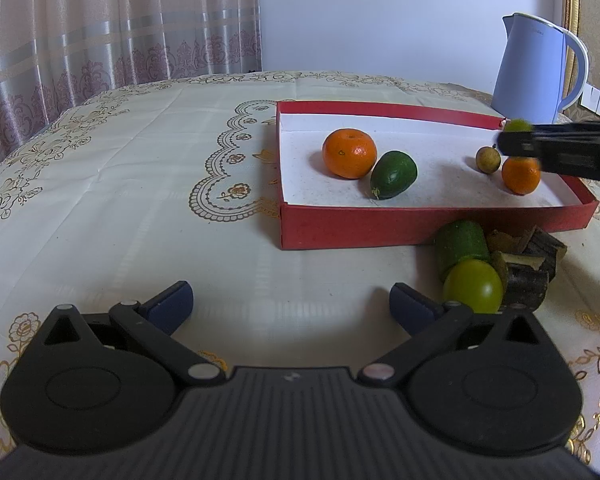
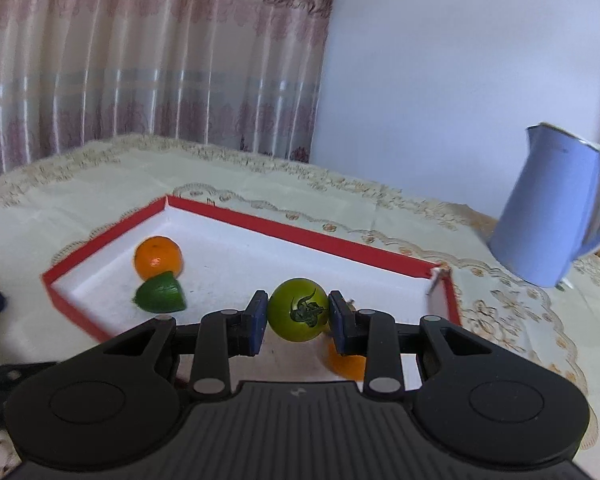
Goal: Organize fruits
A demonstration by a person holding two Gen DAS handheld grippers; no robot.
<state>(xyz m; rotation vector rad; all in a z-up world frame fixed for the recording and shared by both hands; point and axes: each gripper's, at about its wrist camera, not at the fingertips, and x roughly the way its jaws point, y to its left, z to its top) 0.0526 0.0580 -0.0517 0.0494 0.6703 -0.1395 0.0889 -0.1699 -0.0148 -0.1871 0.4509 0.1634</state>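
A: What sits on the left?
B: The left gripper [image 1: 291, 307] hovers over the surface [image 1: 140, 200], fingers spread wide, nothing between them.
A: And in the red box [image 1: 420, 226]?
B: A large orange [image 1: 349, 153] touching a dark green fruit [image 1: 393, 175], then a small orange [image 1: 520, 176].
A: Farther right?
B: The right gripper [image 2: 298, 314] pinches a green tomato [image 2: 299, 309] above the box; a blue kettle [image 2: 556, 208] stands beyond.

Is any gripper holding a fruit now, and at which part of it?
The right gripper holds a green tomato by its two sides, its stem end facing the camera. The left gripper is open and holds nothing.
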